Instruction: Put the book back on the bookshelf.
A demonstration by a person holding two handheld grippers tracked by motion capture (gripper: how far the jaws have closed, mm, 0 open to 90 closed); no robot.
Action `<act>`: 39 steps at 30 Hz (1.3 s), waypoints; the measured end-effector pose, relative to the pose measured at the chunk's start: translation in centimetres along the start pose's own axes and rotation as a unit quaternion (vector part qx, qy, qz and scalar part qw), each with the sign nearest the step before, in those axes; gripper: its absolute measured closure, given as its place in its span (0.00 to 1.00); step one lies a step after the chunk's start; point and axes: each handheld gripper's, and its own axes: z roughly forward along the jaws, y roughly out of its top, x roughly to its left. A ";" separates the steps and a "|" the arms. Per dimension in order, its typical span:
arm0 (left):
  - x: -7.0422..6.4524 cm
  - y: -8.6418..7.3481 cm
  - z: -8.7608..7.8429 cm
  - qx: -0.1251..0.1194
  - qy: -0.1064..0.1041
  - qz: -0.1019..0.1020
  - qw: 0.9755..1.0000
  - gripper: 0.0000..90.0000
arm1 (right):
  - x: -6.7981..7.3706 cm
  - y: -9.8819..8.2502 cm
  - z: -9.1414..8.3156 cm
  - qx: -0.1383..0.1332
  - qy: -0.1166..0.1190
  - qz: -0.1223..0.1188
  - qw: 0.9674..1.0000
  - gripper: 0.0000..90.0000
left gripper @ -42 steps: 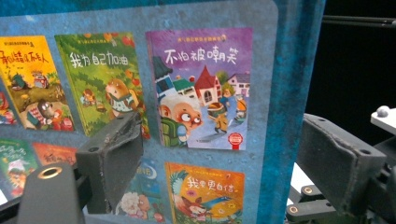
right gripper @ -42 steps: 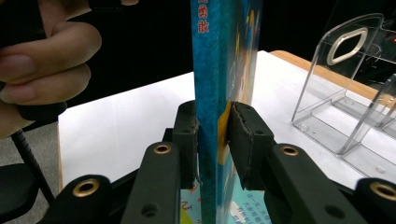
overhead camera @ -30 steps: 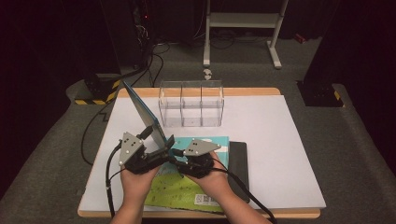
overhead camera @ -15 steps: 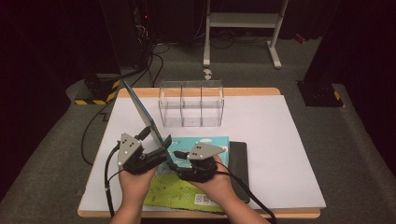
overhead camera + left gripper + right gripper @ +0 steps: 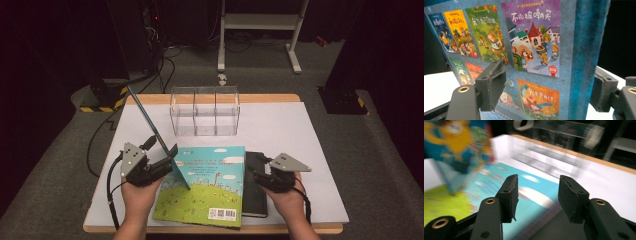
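- The left claw (image 5: 170,157) stands at the left edge of the picture book (image 5: 202,187), which lies on the white surface (image 5: 310,145).
- This claw pinches the book's lifted cover (image 5: 150,127) near its lower end; in the left gripper view the cover (image 5: 524,50) passes between the two jaws, which have just been closing a little on it.
- The cover stands steeply, its top leaning away towards the back left corner of the surface.
- The side of the cover facing the left claw is printed with small pictures of other children's books.
- The right claw (image 5: 257,172) hovers over a black notebook (image 5: 255,192) that lies touching the book's right edge.
- Its jaws are spread with nothing between them and have just been opening; the right gripper view is blurred.
- A clear plastic organiser (image 5: 205,111) with three compartments stands behind the book, well apart from both claws.
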 end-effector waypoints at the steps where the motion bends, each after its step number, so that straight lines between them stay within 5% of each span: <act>1: 0.0 0.1 0.0 0.002 0.000 0.002 1.000 0.29 | -0.7 -0.6 -0.4 -0.004 -0.007 0.013 1.000 0.56; 3: 0.1 0.1 0.0 0.003 0.001 0.003 1.000 0.29 | -1.8 -2.1 -1.1 -0.024 -0.020 0.032 0.999 0.58; 4: 0.1 0.1 0.0 0.003 0.002 0.002 1.000 0.29 | -2.6 -2.6 -1.4 -0.008 -0.025 0.031 0.999 0.57; 8: 0.3 0.4 0.1 0.007 0.001 -0.001 1.000 0.29 | -3.2 -2.9 -1.7 -0.014 -0.026 0.045 0.999 0.57; 39: 2.9 1.5 -1.9 0.014 0.002 0.029 0.999 0.46 | -2.6 -2.9 -1.4 -0.011 -0.020 0.041 0.999 0.57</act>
